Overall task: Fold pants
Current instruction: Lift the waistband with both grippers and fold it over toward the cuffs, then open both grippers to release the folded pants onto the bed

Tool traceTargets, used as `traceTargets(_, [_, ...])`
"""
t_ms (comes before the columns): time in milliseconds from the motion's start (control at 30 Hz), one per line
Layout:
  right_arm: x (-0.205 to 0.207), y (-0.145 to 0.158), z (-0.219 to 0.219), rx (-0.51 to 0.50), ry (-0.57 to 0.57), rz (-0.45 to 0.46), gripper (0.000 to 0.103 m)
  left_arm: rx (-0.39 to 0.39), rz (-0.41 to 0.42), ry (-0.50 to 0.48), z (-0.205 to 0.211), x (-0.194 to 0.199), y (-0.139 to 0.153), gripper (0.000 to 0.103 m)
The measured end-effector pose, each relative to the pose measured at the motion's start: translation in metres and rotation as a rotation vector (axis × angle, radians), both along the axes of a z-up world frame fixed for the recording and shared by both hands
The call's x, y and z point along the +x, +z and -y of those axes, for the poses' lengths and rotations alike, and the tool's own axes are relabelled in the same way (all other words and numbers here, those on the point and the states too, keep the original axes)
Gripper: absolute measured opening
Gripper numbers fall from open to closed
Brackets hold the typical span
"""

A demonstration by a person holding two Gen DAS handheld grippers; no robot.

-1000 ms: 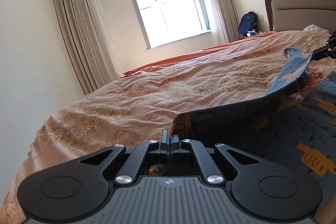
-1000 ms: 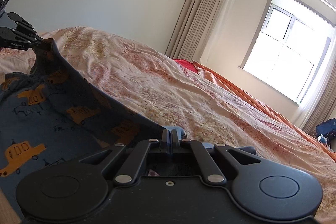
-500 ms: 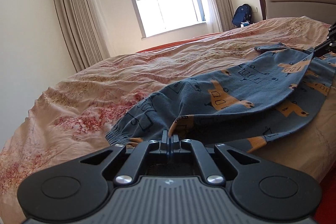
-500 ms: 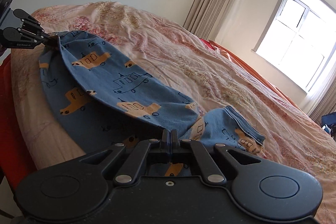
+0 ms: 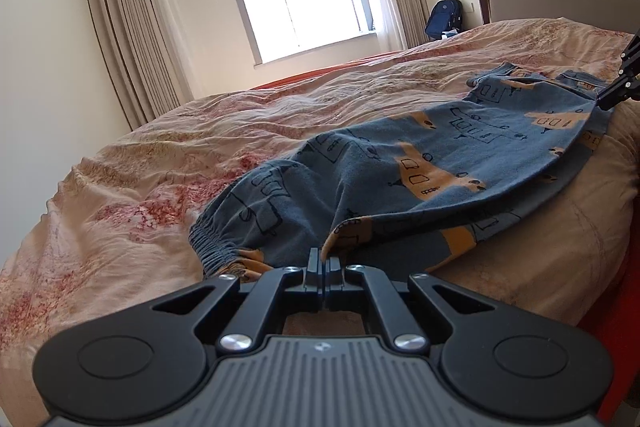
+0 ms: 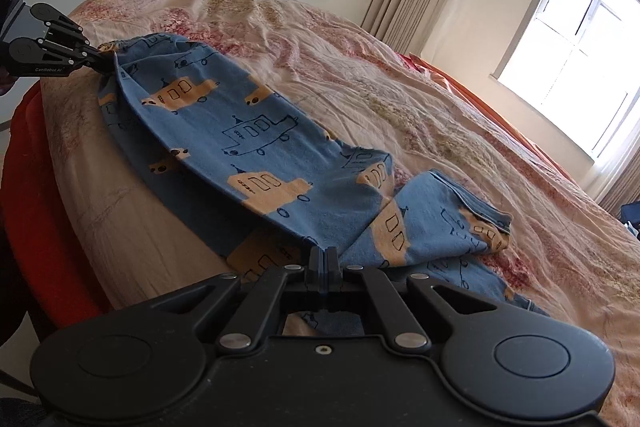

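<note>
The pants (image 5: 400, 179), blue with orange and outlined vehicle prints, lay along the near edge of the bed (image 5: 200, 155), stretched lengthwise between the two grippers. The left gripper (image 5: 322, 259) had its fingers pressed together on a fold of fabric close to the gathered elastic band (image 5: 216, 247); the cloth rose in a small peak right at its tips, so it was pinching the pants there. The right gripper (image 6: 324, 259) was likewise clamped on the fabric at the other end, where the cloth bunched and one loose end (image 6: 476, 215) lay turned over on the quilt.

Holding both ends this way looked deliberate: with a pinch at each end the garment was kept taut along its near long edge, which ran as a raised ridge from one gripper to the other, while the rest of the cloth draped flat on the quilt. That probably served to lay one leg over the other and keep it from wrinkling as it settled. The spot near the bed's edge kept the garment within easy reach of both hands.

Judging by the lie of the cloth, the lengthwise fold was nearly set down; the crosswise fold seemed not yet done. The loose end might need smoothing first.
</note>
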State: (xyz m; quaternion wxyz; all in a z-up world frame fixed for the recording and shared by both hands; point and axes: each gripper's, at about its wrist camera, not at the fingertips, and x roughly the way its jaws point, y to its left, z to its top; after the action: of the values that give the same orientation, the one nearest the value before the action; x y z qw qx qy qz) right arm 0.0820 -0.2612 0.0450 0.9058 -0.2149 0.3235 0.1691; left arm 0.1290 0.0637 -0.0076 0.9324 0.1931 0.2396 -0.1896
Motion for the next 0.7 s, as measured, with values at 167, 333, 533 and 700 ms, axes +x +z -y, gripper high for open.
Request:
traceTargets(167, [-0.002, -0.007, -0.001, 0.017, 0.006, -0.032, 0.0, 0.007, -0.005, 0.008, 0.002, -0.003, -0.003, 0.0])
traceTargets(333, [0.0, -0.012, 0.003, 0.055, -0.015, -0.048, 0.0, 0.005, -0.011, 0.029, 0.004, -0.005, -0.004, 0.0])
traceTargets(533, [-0.004, -0.012, 0.017, 0.12, -0.079, -0.038, 0.028, -0.019, -0.042, 0.048, 0.006, -0.011, -0.003, 0.01])
traceTargets(700, [-0.015, -0.011, 0.032, 0.166, -0.139, -0.002, 0.07, -0.074, -0.038, 0.077, 0.015, -0.022, -0.001, 0.058])
